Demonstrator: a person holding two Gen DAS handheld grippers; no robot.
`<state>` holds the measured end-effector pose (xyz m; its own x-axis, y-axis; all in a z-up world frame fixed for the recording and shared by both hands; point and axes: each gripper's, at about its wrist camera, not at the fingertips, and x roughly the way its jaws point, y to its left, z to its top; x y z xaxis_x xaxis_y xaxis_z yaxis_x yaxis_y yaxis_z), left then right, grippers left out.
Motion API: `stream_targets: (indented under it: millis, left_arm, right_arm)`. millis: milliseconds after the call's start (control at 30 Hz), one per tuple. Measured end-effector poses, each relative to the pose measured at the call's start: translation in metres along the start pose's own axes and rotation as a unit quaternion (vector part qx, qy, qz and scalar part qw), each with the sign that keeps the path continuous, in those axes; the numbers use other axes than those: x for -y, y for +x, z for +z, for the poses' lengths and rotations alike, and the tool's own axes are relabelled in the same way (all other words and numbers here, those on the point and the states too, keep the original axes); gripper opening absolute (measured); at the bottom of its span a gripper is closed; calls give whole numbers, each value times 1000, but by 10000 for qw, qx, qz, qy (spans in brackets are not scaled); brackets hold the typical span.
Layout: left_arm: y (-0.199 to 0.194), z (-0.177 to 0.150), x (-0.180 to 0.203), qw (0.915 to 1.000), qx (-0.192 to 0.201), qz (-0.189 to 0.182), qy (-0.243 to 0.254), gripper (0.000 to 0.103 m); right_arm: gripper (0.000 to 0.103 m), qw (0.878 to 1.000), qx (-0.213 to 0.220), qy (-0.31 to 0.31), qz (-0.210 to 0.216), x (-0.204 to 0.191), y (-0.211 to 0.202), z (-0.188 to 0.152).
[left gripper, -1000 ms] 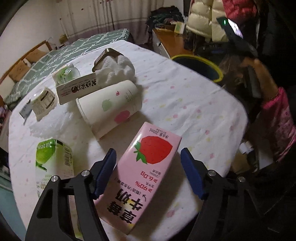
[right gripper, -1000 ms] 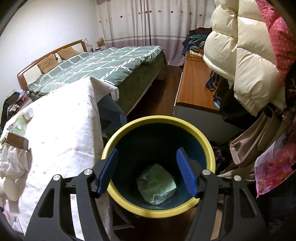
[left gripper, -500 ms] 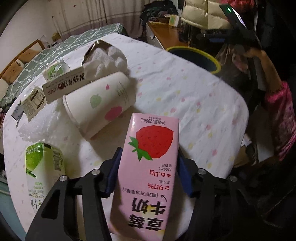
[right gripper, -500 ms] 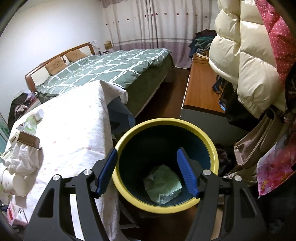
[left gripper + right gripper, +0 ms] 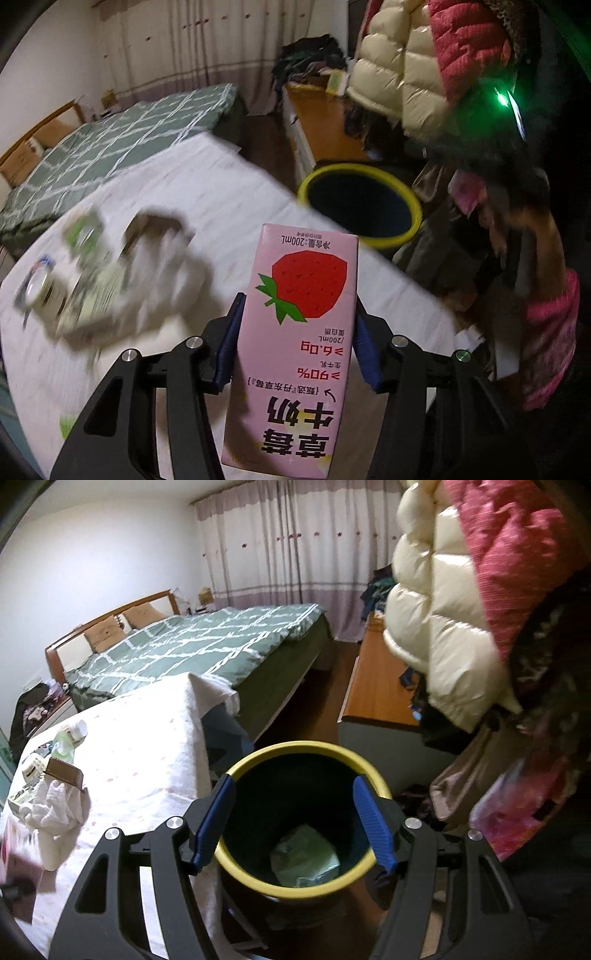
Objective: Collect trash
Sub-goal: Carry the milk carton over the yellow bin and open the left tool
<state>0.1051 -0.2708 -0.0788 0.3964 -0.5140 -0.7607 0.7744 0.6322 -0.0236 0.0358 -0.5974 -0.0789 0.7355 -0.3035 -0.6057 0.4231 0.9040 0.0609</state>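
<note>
My left gripper (image 5: 297,332) is shut on a pink strawberry milk carton (image 5: 295,339), its blue pads pressing both sides, and holds it above the white table (image 5: 229,206). Beyond the carton stands the yellow-rimmed dark bin (image 5: 360,203). In the right wrist view my right gripper (image 5: 295,819) hangs open over that bin (image 5: 295,886), nothing between its fingers. A green crumpled wrapper (image 5: 304,856) lies at the bin's bottom. Blurred trash (image 5: 92,277) lies on the table's left part: a bottle (image 5: 68,738), a crumpled tissue (image 5: 55,808), small cartons.
A bed with a green checked cover (image 5: 199,646) stands behind the table. A wooden cabinet (image 5: 376,686) sits past the bin, with cream and red padded jackets (image 5: 443,627) hanging at the right. A person's hand and pink sleeve (image 5: 550,317) show at the right.
The left gripper closed on the strawberry carton and lifted it off the table, swinging toward the bin. The right gripper rose and drew back slightly above the bin, still open.
</note>
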Motion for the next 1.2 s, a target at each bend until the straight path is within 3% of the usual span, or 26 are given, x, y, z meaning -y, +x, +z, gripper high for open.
stream_targets:
  millis: [300, 533, 867, 1000, 1200]
  left_arm:
    - [77, 109, 43, 9989, 241, -350, 175, 53]
    - [168, 158, 61, 9980, -154, -524, -303, 53]
    - [249, 165, 73, 9949, -754, -322, -585, 54]
    - [246, 160, 70, 9949, -690, -327, -657, 68]
    - [204, 149, 59, 9952, -458, -409, -764, 69]
  right_arm:
    - [64, 9992, 96, 163, -353, 40, -29, -19]
    - [64, 9987, 74, 286, -406, 59, -38, -26]
    - [64, 9984, 51, 389, -411, 69, -39, -30]
    - [64, 9984, 58, 389, -411, 66, -41, -29]
    - [64, 9987, 59, 359, -366, 61, -45, -30]
